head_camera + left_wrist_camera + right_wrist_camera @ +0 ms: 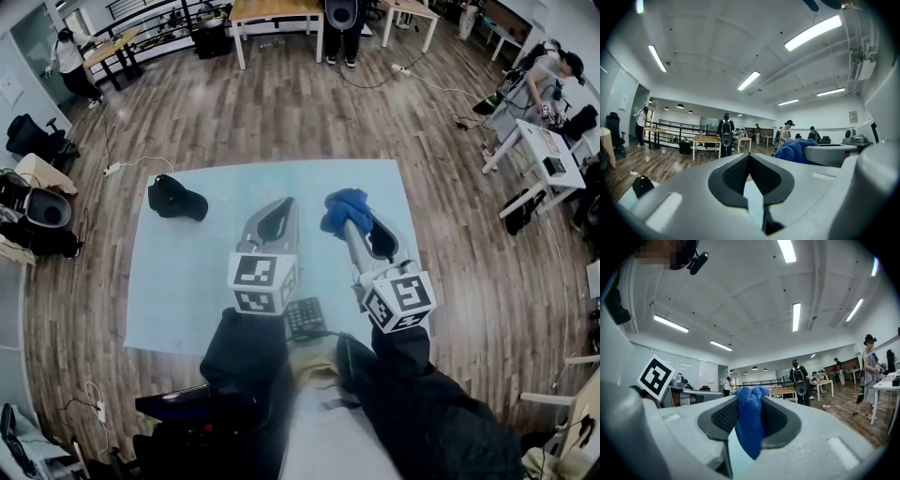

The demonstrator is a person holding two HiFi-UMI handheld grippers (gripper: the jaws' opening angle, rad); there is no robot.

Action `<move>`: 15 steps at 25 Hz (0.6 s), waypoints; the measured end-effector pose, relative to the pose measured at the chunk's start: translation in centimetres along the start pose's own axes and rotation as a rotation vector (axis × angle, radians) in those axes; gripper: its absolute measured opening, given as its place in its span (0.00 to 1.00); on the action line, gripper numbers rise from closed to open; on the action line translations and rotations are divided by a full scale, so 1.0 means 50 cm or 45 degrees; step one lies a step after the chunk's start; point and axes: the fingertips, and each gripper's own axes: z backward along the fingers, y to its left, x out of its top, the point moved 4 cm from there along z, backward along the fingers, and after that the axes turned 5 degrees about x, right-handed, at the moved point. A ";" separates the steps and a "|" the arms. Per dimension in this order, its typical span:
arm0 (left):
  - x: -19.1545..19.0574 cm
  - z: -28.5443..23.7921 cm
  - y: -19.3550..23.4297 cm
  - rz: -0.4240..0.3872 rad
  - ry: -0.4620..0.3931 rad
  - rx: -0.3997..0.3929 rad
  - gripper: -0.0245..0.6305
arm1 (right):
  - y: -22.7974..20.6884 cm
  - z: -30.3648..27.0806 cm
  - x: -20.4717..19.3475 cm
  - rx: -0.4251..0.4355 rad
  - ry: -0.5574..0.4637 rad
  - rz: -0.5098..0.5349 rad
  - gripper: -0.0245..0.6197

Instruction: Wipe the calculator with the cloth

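From the head view, both my claws are lifted above the pale table point(187, 281) and point away from me. My right gripper point(357, 231) carries the blue cloth point(345, 208) bunched at its tip; my left gripper point(279, 212) rides beside it, a little to the left. The calculator point(305, 317) lies on the near edge of the table, close against my body, behind and below both claws and between their marker cubes. My sleeves and the cubes cover much of it, so I cannot tell which way its long axis runs. Both claws are about equally near it. I judge the right claw must draw back and tip downward to bring the cloth onto it. A black cap point(177, 199) sits well off to the left, out of the way.

In the left gripper view my jaws are pressed together with nothing between them. The cloth shows off to the right, and only the room lies ahead. The calculator is not in view.

In the right gripper view my jaws are clamped on a fold of the cloth, which hangs down between them. The calculator is not visible here either.
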 end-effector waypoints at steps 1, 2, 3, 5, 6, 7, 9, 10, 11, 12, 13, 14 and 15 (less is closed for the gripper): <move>0.000 -0.001 0.000 0.002 0.001 0.000 0.03 | 0.000 0.000 0.000 0.001 -0.001 0.001 0.23; -0.001 -0.002 0.001 0.000 0.002 0.002 0.03 | -0.001 -0.001 0.001 0.000 -0.002 0.001 0.23; -0.001 -0.002 0.003 -0.004 0.004 0.003 0.03 | -0.001 -0.001 0.001 -0.001 -0.003 0.001 0.23; -0.002 -0.003 0.004 -0.005 0.008 0.001 0.03 | -0.002 -0.001 0.003 -0.006 -0.004 0.002 0.23; -0.002 -0.004 0.003 0.000 0.011 -0.003 0.03 | -0.002 -0.001 0.003 -0.008 -0.004 0.002 0.23; -0.002 -0.004 0.003 0.006 0.014 -0.006 0.03 | -0.003 -0.001 0.003 -0.009 -0.003 0.003 0.23; -0.005 -0.006 0.006 0.012 0.018 -0.007 0.03 | -0.002 -0.003 0.000 -0.010 0.000 0.004 0.23; -0.007 -0.006 0.007 0.012 0.019 -0.007 0.03 | -0.002 -0.004 -0.001 -0.011 0.001 0.005 0.23; -0.008 -0.006 0.008 0.012 0.020 -0.007 0.03 | -0.002 -0.003 -0.003 -0.012 0.002 0.006 0.23; -0.009 -0.007 0.007 0.012 0.020 -0.007 0.03 | -0.002 -0.003 -0.004 -0.012 0.002 0.006 0.23; -0.010 -0.007 0.005 0.013 0.020 -0.008 0.03 | -0.002 -0.002 -0.004 -0.012 0.001 0.007 0.23; -0.011 -0.007 0.004 0.013 0.021 -0.008 0.03 | -0.002 -0.001 -0.004 -0.011 0.001 0.008 0.23; -0.011 -0.007 0.003 0.013 0.022 -0.009 0.03 | -0.002 0.000 -0.004 -0.011 0.000 0.009 0.23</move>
